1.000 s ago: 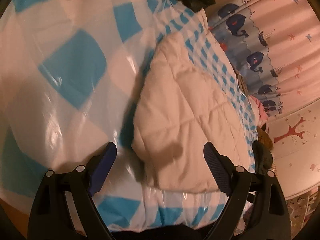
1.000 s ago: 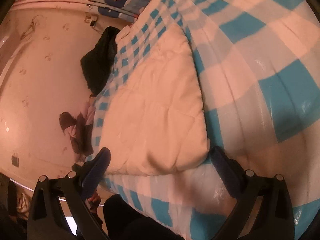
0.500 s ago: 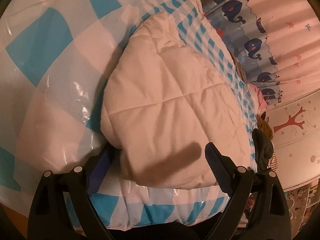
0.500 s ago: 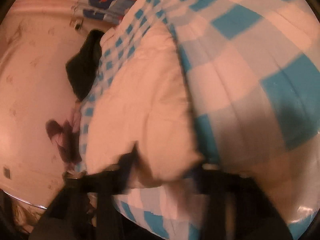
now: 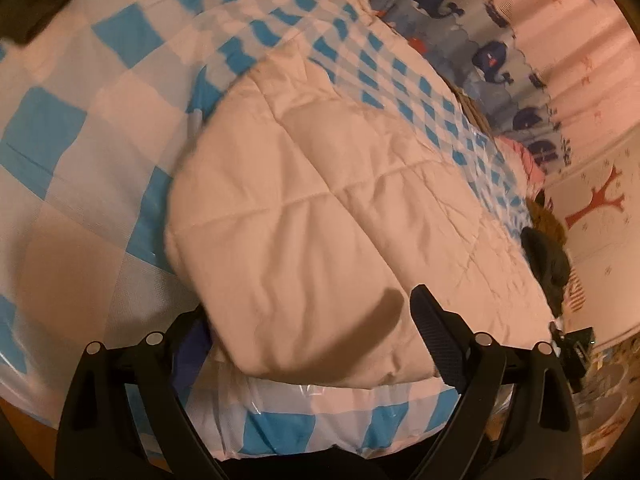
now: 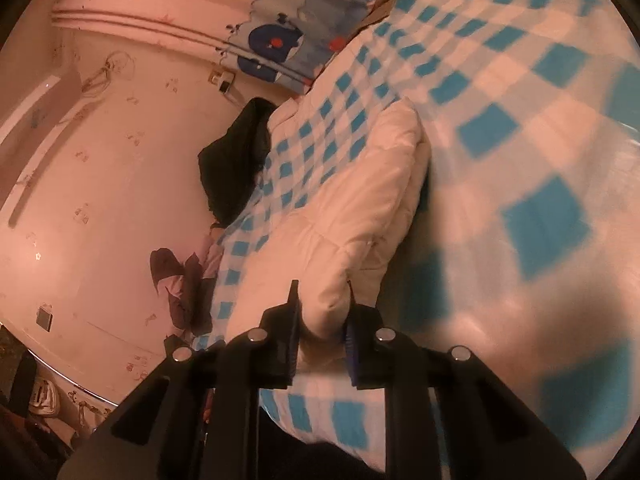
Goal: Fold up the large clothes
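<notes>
each hand-held gripper [image 5: 308, 320] [image 6: 321, 312] is black plastic with silver screws and blue-padded fingers [image 6: 352, 340].

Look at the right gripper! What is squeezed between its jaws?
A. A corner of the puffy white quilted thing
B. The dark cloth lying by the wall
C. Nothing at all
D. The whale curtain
A: in the right wrist view, the right gripper has its jaws closed on a bunched corner of the puffy white quilted thing, which bulges out between them, above the blue checked cover.
</notes>
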The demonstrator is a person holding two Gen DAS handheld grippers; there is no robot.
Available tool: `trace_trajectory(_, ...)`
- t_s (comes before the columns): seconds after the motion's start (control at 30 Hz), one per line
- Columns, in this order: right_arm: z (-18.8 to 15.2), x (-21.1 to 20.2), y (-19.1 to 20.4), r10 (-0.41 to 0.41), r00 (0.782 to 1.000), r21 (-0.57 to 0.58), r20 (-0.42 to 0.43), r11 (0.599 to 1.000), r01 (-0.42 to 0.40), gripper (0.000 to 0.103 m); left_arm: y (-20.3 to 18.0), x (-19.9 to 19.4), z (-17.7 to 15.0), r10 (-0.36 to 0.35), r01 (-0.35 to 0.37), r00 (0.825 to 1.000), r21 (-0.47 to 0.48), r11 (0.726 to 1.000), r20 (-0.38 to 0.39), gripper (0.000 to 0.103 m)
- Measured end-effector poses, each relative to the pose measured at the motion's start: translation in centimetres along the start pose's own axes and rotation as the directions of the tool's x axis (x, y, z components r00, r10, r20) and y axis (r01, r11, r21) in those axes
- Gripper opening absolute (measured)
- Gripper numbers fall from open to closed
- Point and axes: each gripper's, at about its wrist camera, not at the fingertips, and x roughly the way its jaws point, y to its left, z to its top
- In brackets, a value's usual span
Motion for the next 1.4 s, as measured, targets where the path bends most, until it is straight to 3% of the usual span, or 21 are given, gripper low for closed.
trace_trajectory(0.07,-0.5,-1.4,-1.7,-0.009,1.000,0.041,0.016,0.999,0.009,0.019,-0.5,0.3,-0.4,-0.084,0.086,0.994,0.026,0.996,-0.068,0.087)
trace_trajectory(0.1,-0.7,-1.9,-2.8,-0.012,1.000,0.067,0.020,0.998,0.011,0.019,-0.7,0.2,-0.5,-0.078,0.082,0.993,0.045,0.996,-0.084,0.087)
trace_trajectory(0.17,-0.7,-1.8,-4.0,-0.017,1.000,0.097,0.009,0.995,0.016,0.019,-0.6,-0.4,-0.3,-0.030,0.035,0.997,0.076,0.996,-0.069,0.087)
trace_trajectory(0.27,-0.7,-2.0,-4.4,-0.054,0.999,0.119,0.004,0.991,0.053,0.023,1.6,-3.4,0.8,0.060,-0.060,0.998,-0.040,0.997,0.024,0.087)
trace_trajectory(0.3,-0.6,-2.6,-4.4,-0.085,0.996,0.124,0.027,0.989,0.081,0.030,2.0,-4.5,1.0,0.059,-0.055,0.997,-0.062,0.997,0.057,0.087)
trace_trajectory(0.33,-0.6,-3.8,-4.4,-0.136,0.989,0.130,0.066,0.983,0.126,0.043,2.3,-5.8,1.2,0.064,-0.056,0.993,-0.076,0.996,0.102,0.087)
trace_trajectory(0.4,-0.5,-6.2,-3.1,-0.266,0.947,0.116,0.178,0.962,0.248,0.050,1.0,-8.3,1.6,0.058,-0.053,0.979,-0.029,0.998,0.196,0.087)
trace_trajectory(0.47,0.6,-6.2,-0.2,-0.287,0.930,0.023,0.230,0.957,0.289,0.055,-1.7,-8.1,2.1,-0.012,0.003,0.979,0.047,0.999,0.205,0.087)
trace_trajectory(0.57,2.8,-1.3,4.7,-0.289,0.941,-0.141,0.179,0.939,0.315,0.063,-7.1,-4.6,2.8,-0.111,0.087,0.983,0.160,0.983,0.148,0.087)
trace_trajectory(0.7,5.6,10.6,10.2,-0.356,0.932,-0.386,0.069,0.852,0.354,0.067,-13.9,2.8,3.9,-0.169,0.153,0.984,0.208,0.966,0.062,0.088)
trace_trajectory(0.77,6.9,15.5,10.7,-0.426,0.903,-0.457,0.056,0.793,0.402,0.067,-16.3,6.6,5.2,-0.142,0.132,0.989,0.211,0.968,0.033,0.088)
trace_trajectory(0.83,8.0,20.4,8.9,-0.543,0.838,-0.506,0.058,0.707,0.494,0.067,-17.1,10.1,6.4,-0.066,0.064,0.998,0.207,0.976,0.004,0.088)
trace_trajectory(0.87,8.6,22.2,6.7,-0.580,0.814,-0.489,0.034,0.700,0.520,0.067,-17.1,11.4,6.6,-0.036,0.037,0.999,0.204,0.978,-0.007,0.087)
trace_trajectory(0.93,9.3,22.8,2.7,-0.519,0.854,-0.387,-0.028,0.794,0.469,0.067,-16.4,13.6,7.2,-0.041,0.042,0.999,0.204,0.978,-0.008,0.087)
trace_trajectory(1.0,10.2,22.5,1.4,-0.486,0.873,-0.327,-0.038,0.832,0.449,0.066,-16.0,14.4,7.2,-0.031,0.032,0.999,0.211,0.977,-0.007,0.087)
trace_trajectory(1.13,10.0,22.2,2.0,-0.525,0.848,-0.373,-0.072,0.803,0.465,0.067,-16.3,13.6,7.1,-0.020,0.022,1.000,0.216,0.976,-0.011,0.087)
trace_trajectory(1.2,9.4,21.1,3.5,-0.551,0.834,-0.388,-0.039,0.777,0.495,0.069,-15.4,10.8,6.9,-0.062,0.057,0.998,0.170,0.984,0.022,0.087)
trace_trajectory(1.3,7.8,20.1,6.6,-0.502,0.861,-0.475,0.075,0.742,0.474,0.086,-13.1,8.3,6.3,-0.006,-0.016,0.994,0.199,0.980,0.112,0.090)
trace_trajectory(1.33,7.2,20.7,6.0,-0.551,0.829,-0.496,0.098,0.695,0.520,0.088,-11.9,9.0,6.2,0.030,-0.048,0.995,0.198,0.979,0.092,0.089)
trace_trajectory(1.37,7.1,21.6,4.4,-0.578,0.816,-0.479,0.036,0.706,0.521,0.089,-10.3,10.4,6.3,-0.012,0.008,1.000,0.177,0.984,0.021,0.089)
trace_trajectory(1.4,7.6,21.7,3.4,-0.557,0.831,-0.440,-0.001,0.746,0.500,0.089,-9.9,10.4,6.3,-0.036,0.033,0.999,0.171,0.985,0.015,0.089)
